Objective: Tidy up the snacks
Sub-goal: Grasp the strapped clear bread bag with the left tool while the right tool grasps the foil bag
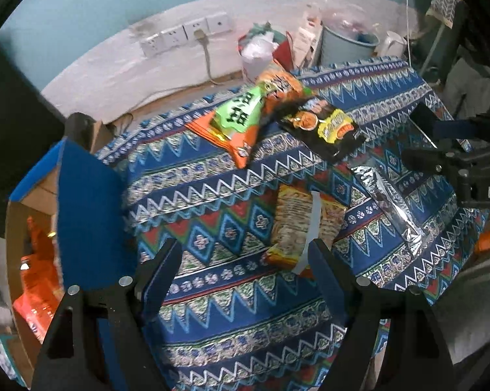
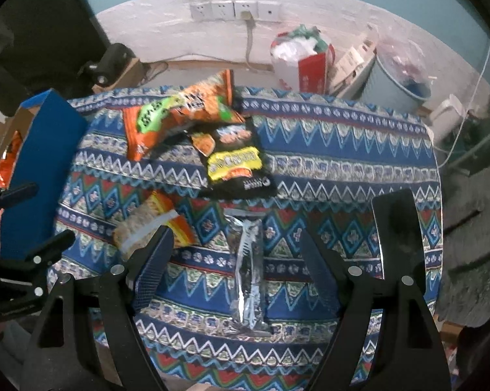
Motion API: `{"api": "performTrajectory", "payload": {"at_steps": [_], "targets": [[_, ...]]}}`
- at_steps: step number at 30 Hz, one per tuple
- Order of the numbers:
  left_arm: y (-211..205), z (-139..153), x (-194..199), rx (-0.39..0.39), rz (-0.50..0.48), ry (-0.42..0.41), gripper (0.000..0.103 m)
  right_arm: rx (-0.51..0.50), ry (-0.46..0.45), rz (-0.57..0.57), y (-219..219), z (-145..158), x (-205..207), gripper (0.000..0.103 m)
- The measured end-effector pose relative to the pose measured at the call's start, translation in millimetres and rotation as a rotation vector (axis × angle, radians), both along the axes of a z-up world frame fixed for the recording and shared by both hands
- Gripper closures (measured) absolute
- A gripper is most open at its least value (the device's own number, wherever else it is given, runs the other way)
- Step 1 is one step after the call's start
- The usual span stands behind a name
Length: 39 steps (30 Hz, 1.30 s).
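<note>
Snack packs lie on a patterned cloth table (image 1: 212, 176). An orange-green bag (image 1: 235, 120) and a black-yellow bag (image 1: 323, 123) lie at the far side. A cracker pack (image 1: 300, 228) lies just ahead of my open, empty left gripper (image 1: 245, 257), near its right finger. A silver pack (image 2: 248, 270) lies between the fingers of my open right gripper (image 2: 235, 244), below them on the cloth. It also shows in the left wrist view (image 1: 391, 208). The cracker pack (image 2: 147, 224), orange-green bag (image 2: 176, 114) and black-yellow bag (image 2: 235, 159) show in the right wrist view too.
A blue cardboard box (image 1: 82, 215) stands at the table's left edge with orange packs (image 1: 36, 280) inside. The box also shows in the right wrist view (image 2: 39, 163). Behind the table are a wall with sockets (image 2: 235, 9), a bin (image 2: 398, 84) and bags (image 2: 300, 62).
</note>
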<state>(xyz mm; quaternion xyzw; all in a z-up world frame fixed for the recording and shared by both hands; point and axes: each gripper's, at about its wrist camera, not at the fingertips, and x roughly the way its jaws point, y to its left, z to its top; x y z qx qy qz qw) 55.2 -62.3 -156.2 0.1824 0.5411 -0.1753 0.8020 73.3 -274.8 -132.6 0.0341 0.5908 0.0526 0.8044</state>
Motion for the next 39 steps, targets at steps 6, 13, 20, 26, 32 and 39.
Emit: {"api": "performTrajectory", "payload": {"at_steps": [6, 13, 20, 26, 32, 39], "targets": [[-13.2, -24.4, 7.5, -0.018, -0.012, 0.082, 0.022, -0.003, 0.059, 0.002, -4.6, -27.3, -1.1, 0.024], [-30.3, -42.9, 11.1, -0.06, -0.045, 0.159, 0.022, -0.009, 0.126, 0.002, -12.3, -56.7, -1.8, 0.024], [-44.2, -61.0, 19.0, -0.059, -0.051, 0.204, 0.022, 0.011, 0.162, -0.011, -23.9, -75.8, -3.6, 0.024], [-54.1, -83.4, 20.7, 0.0, -0.07, 0.219, 0.022, 0.025, 0.176, 0.006, -23.2, -88.1, -0.9, 0.024], [-57.8, -93.0, 22.9, -0.013, -0.071, 0.206, 0.038, -0.001, 0.189, 0.034, -12.3, -105.0, -1.8, 0.024], [-55.8, -88.3, 22.3, -0.046, -0.069, 0.202, 0.059, -0.017, 0.188, 0.02, -6.9, -118.6, -6.7, 0.025]]}}
